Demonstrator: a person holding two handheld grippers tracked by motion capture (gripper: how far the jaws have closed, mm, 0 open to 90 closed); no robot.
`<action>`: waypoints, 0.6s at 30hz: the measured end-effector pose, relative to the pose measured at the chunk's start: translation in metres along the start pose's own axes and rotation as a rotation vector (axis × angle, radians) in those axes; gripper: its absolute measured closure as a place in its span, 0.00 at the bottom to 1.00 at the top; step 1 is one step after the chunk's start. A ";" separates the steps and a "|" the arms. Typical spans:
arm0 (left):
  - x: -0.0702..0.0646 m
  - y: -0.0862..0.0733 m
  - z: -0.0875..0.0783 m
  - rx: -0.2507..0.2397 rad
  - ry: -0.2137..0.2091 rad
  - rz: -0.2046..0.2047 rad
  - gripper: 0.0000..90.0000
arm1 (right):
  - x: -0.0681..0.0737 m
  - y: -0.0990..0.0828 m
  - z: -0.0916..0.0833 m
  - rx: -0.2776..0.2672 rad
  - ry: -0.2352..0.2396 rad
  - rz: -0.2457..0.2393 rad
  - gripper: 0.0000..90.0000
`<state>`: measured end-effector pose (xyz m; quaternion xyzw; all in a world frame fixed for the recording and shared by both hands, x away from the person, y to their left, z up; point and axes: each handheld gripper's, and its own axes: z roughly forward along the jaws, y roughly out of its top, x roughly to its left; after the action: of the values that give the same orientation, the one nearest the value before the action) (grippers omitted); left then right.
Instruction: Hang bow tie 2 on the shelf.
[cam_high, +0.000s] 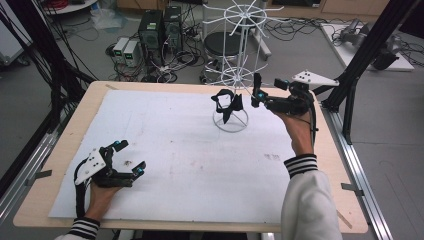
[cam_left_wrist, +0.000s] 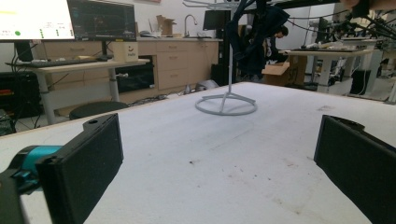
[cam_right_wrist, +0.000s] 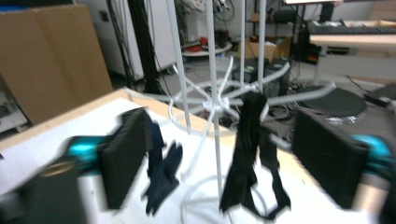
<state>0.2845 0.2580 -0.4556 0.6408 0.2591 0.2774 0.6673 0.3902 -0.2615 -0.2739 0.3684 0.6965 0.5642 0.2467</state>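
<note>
- Rack first, from the high view: I see the white wire stand on its ring foot at the far middle of the worktop, and dark garments hang from its lower spokes. My right tool sits raised just beside those garments, jaws apart and nothing between them. My left tool rests low at the near left corner, well apart from the rack, jaws spread wide and bare.
- Left tool's view: I look along the white sheet between two pads set far apart, with nothing in the gap. The rack's ring foot stands well ahead, and a dark cloth hangs off it higher up. This hand is idle, as I judge it.
- Right tool's view: it is blurred, yet I can make out a long black garment draped over a spoke between my open jaws, and a dark glove-like piece hanging lower, nearer the left pad. Neither pad touches cloth as far as I can tell.
- Progress, as I judge it: the pieces are on the rack and the sheet is bare of clothing, so either hanging is done or taking one off has not yet begun; no grip is made.
</note>
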 end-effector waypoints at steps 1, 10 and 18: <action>0.000 0.000 0.000 0.000 0.000 0.000 0.02 | 0.001 -0.003 -0.003 0.013 -0.008 -0.013 0.13; 0.000 0.000 0.000 0.000 -0.001 0.000 0.02 | 0.013 -0.040 -0.036 -0.024 0.006 -0.058 0.12; 0.000 0.000 0.000 -0.003 0.003 0.001 0.02 | 0.030 -0.090 -0.062 -0.111 0.018 -0.070 0.12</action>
<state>0.2843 0.2582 -0.4558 0.6395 0.2593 0.2789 0.6678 0.3037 -0.2842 -0.3442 0.3246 0.6788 0.5963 0.2798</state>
